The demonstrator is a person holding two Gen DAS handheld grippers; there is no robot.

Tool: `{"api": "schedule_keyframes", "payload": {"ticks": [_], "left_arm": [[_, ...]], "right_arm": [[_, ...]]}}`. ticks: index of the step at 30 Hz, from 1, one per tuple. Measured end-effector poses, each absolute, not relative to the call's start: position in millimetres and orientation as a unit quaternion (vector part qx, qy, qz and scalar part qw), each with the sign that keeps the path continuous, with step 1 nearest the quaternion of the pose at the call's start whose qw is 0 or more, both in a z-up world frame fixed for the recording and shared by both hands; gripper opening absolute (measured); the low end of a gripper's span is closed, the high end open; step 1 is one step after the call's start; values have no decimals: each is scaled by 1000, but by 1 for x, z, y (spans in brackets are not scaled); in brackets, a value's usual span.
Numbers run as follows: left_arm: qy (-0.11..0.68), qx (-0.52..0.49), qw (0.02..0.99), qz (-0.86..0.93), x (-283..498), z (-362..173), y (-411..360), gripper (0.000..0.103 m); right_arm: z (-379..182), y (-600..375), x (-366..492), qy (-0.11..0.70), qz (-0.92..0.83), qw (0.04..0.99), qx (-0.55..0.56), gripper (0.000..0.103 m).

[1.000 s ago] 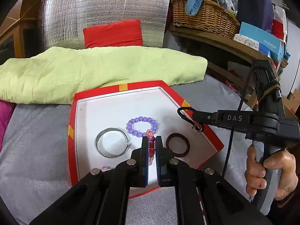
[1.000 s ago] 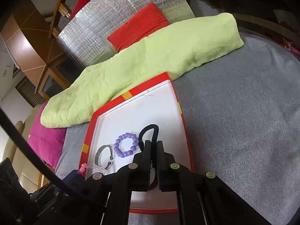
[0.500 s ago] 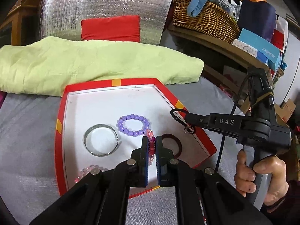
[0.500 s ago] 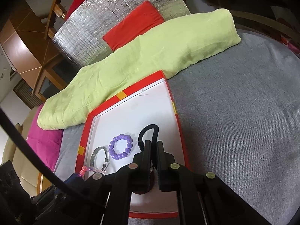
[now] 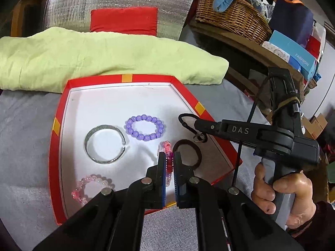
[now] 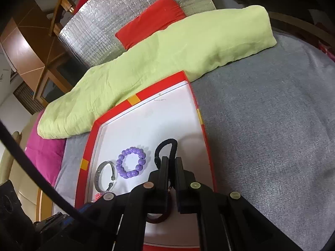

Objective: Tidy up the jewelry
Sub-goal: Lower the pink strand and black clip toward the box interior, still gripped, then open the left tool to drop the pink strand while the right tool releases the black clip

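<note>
Seen left to right inside the red tray (image 5: 54,146): a pale pink beaded bracelet (image 5: 92,188) near the front left corner, a silver bangle (image 5: 105,144) lying flat beyond it, a purple beaded bracelet (image 5: 144,127) just beside the bangle, and a dark brown ring (image 5: 188,154) near the right wall. Four pieces judged already laid out, all apart from one another on the white floor.

Held above the tray floor between the purple bracelet and the brown ring: a red and pink beaded bracelet (image 5: 168,159), pinched narrow in the left gripper (image 5: 168,163). Judged not yet set down.

Further right, the right gripper (image 5: 195,126) closed narrow on a black cord loop (image 5: 185,119) with a small metal ring (image 5: 199,138) dangling from it, hanging over the tray's right edge; same loop (image 6: 166,148) seen poking out past the fingers in the right wrist view.

Left to do, by this judgement: both held pieces lowered into bare spots, the back half of the tray being free. Grey cloth (image 6: 261,136) around the tray bare of further jewelry as far as shown.
</note>
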State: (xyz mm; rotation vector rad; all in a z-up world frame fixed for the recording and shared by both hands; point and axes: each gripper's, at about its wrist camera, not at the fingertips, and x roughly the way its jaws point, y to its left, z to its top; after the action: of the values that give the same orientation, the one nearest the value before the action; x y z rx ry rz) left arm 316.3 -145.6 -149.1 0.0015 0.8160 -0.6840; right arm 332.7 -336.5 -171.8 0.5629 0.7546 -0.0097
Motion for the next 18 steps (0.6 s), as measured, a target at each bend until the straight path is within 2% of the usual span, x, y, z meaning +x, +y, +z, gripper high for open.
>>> {"api": "schedule_keyframes", "payload": {"ticks": [18], "left_arm": [[403, 9, 865, -299, 320, -153, -141, 7]], "right_arm": [[-170, -333, 334, 366, -23, 897, 246, 7]]}}
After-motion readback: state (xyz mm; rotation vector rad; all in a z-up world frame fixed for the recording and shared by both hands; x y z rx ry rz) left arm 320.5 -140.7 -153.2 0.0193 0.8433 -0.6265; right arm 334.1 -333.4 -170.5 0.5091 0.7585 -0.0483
